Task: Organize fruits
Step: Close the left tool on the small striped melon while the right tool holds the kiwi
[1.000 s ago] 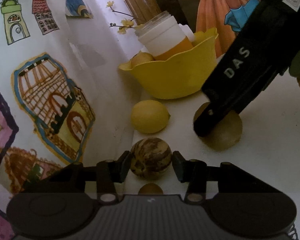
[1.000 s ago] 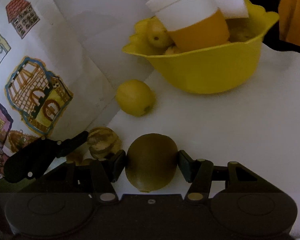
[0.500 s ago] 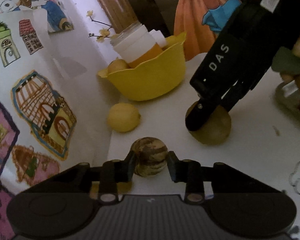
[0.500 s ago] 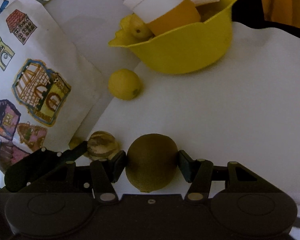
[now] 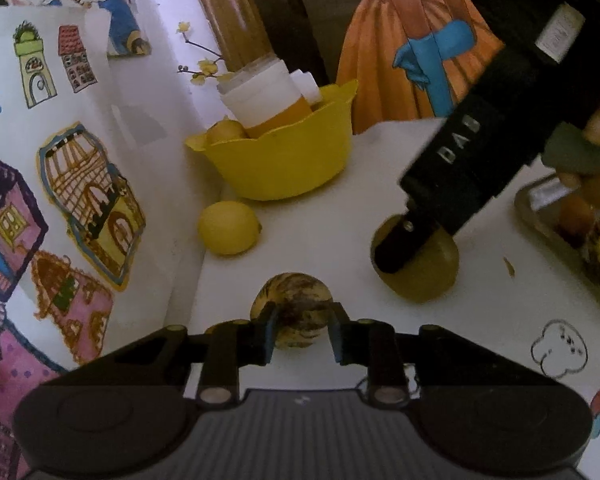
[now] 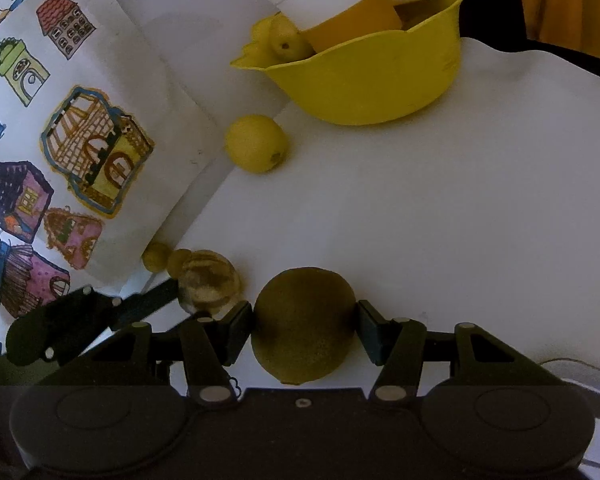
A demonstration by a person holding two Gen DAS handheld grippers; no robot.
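Now, start at your fingers: the left gripper [image 5: 298, 332] has its pads against both sides of the striped fruit [image 5: 292, 309], pinching it, and the right gripper [image 6: 305, 330] is pinching the brown kiwi [image 6: 304, 324] the same way. Whether either fruit is off the white surface [image 6: 440, 208] or still sitting on it, the views don't settle.

Both fruits sit at the near edge, the striped one just left of the kiwi, so your two grippers are close together — mind that they don't knock as you move. Keep the squeeze even; both fruits are round and will likely roll out if one pad slips ahead of the other. Lift straight before you travel.

Further out, a lemon [image 6: 256, 143] lies loose near the left edge, and beyond it stands the yellow bowl [image 6: 364, 80], already crowded with a white-and-orange cup [image 6: 336, 4] and a small fruit. At the far right a tray [image 5: 548, 216] holds other fruit. I'd judge one of those the destination — pick a free spot and lower gently.
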